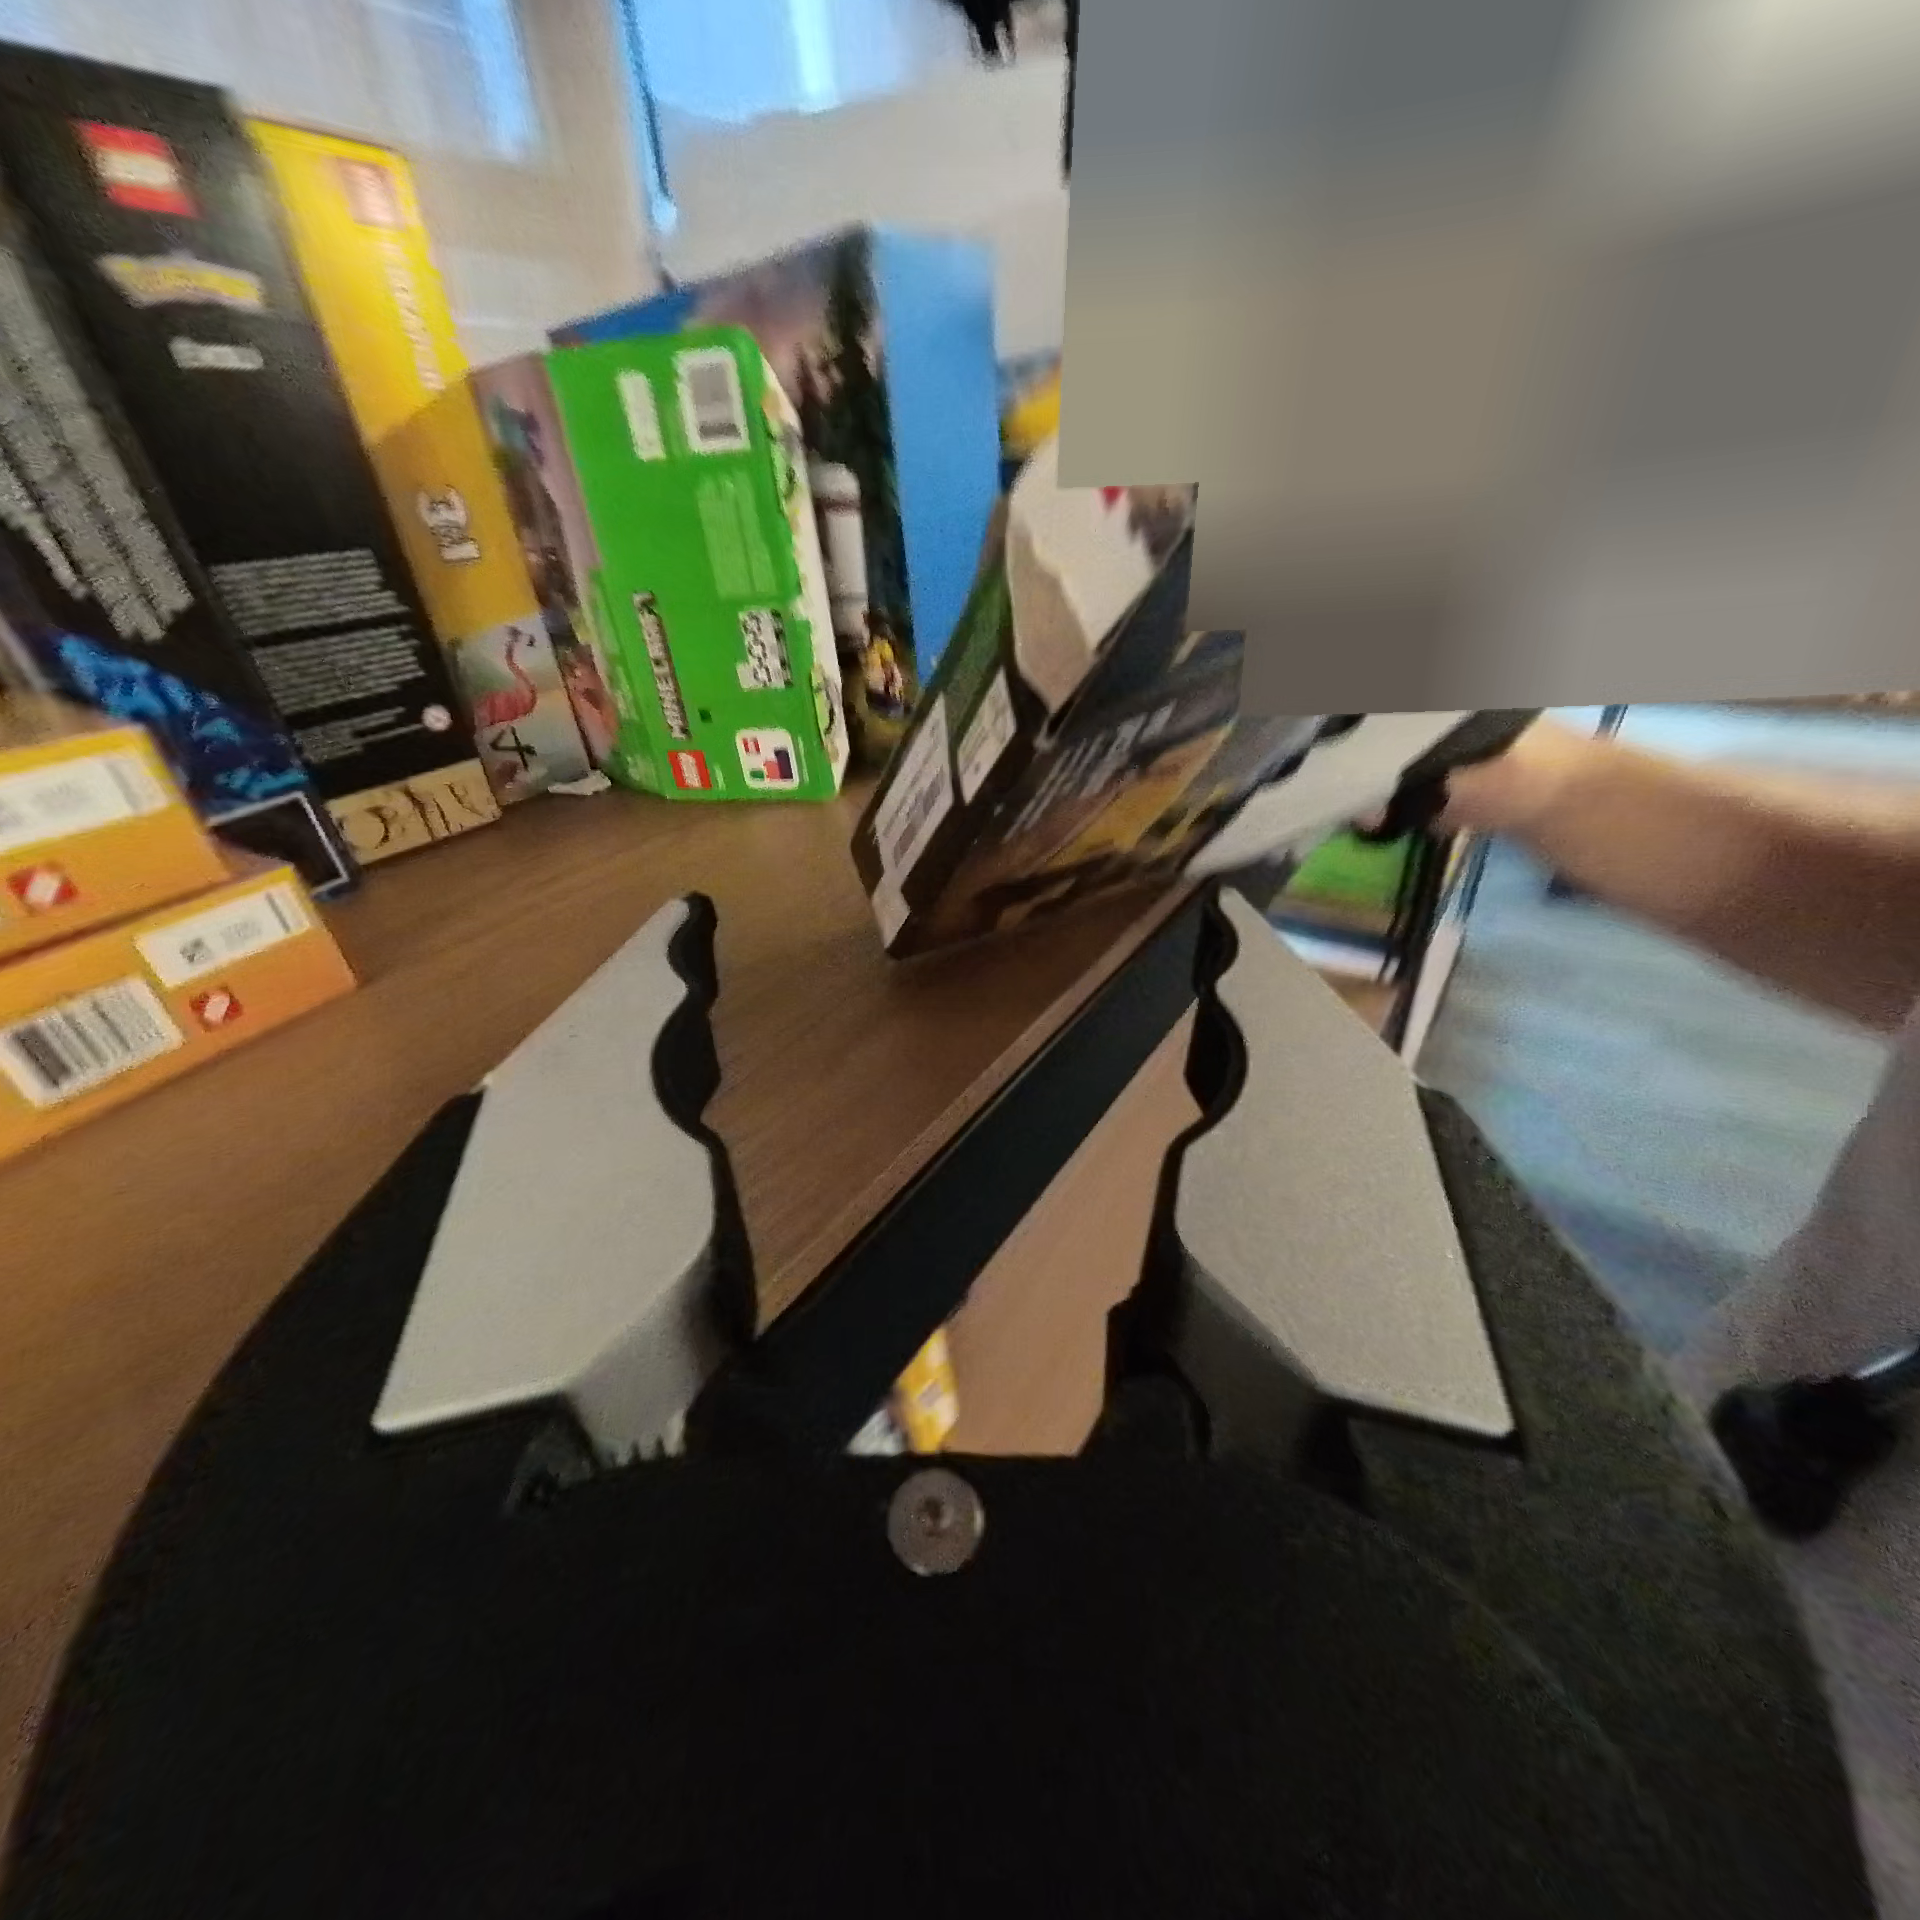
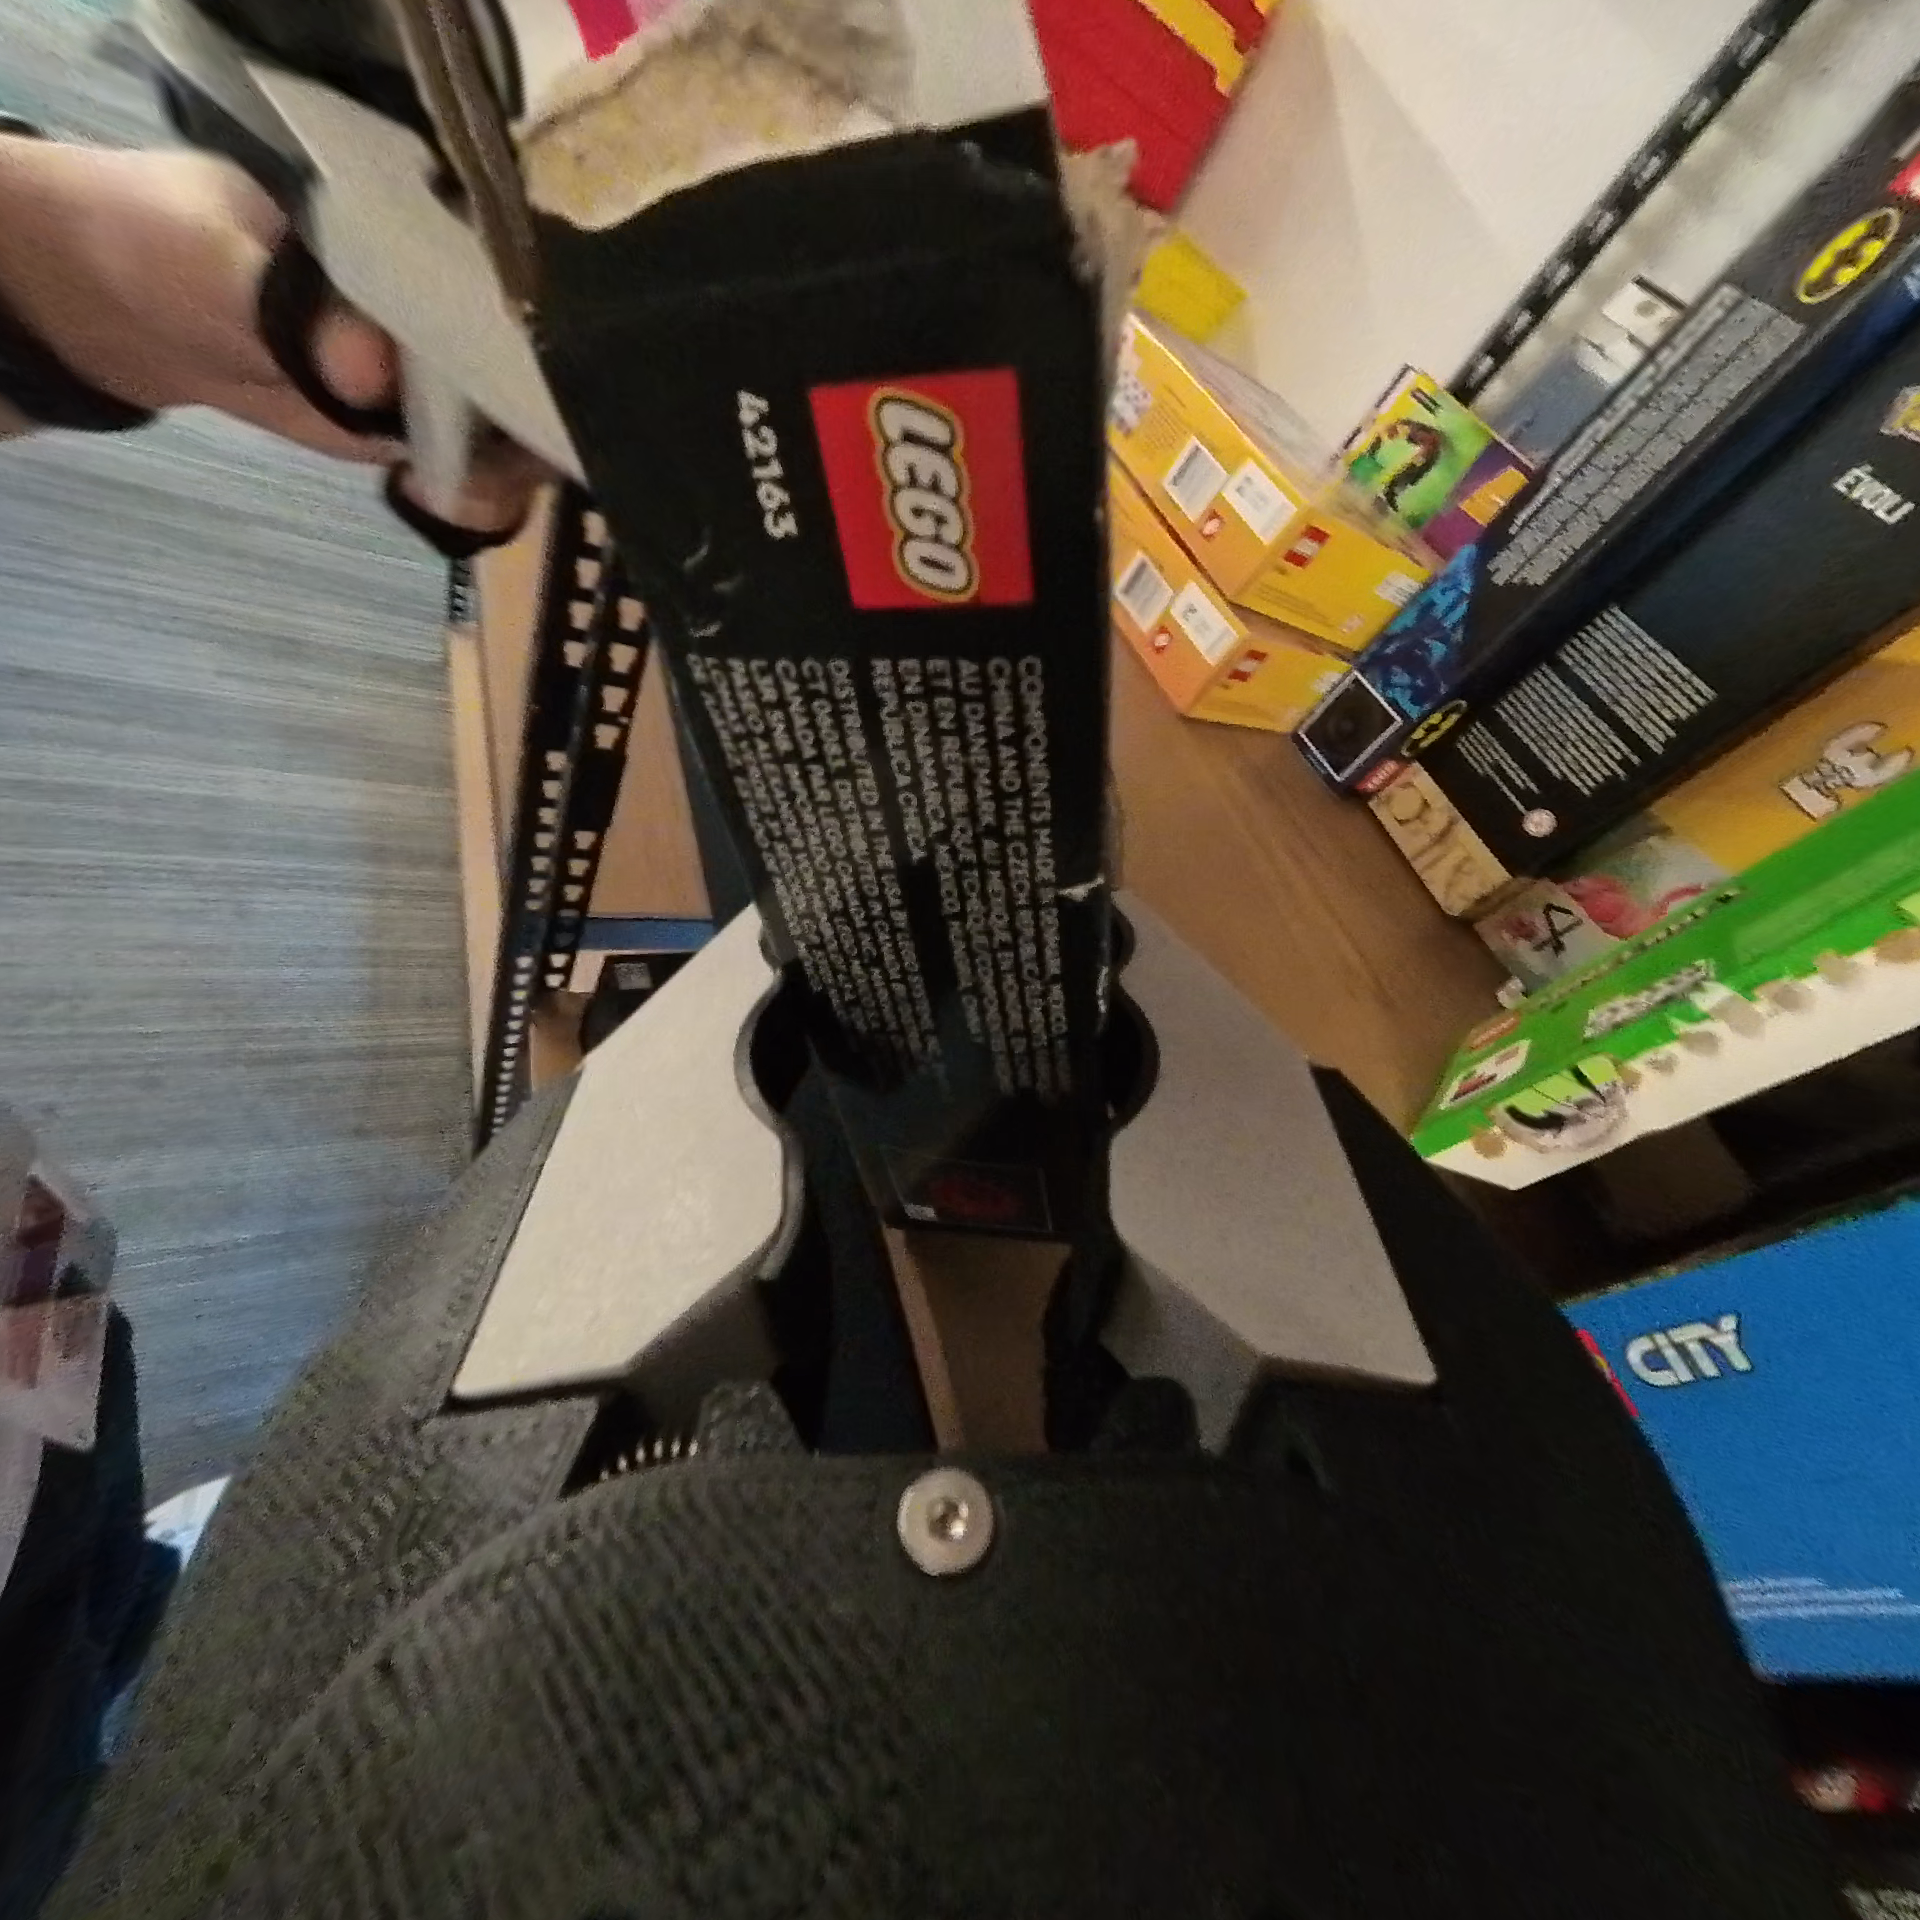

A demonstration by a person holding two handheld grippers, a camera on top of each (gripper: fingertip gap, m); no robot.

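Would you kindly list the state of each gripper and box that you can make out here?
left gripper: open, holding nothing, over the table edge.
right gripper: shut on the black box.
black box: held tilted off the table, far end torn open.
green box: standing upright on the table.
orange boxes: closed, stacked.

Soft daylight comes from the window (image 1: 727,62) behind my stacked boxes (image 1: 665,561), bright and bluish there. Both of my views smear with motion blur, worst toward the edges, where the wide lens bends straight lines. The wooden surface (image 1: 499,997) shows mild sheen, without hard shadows.
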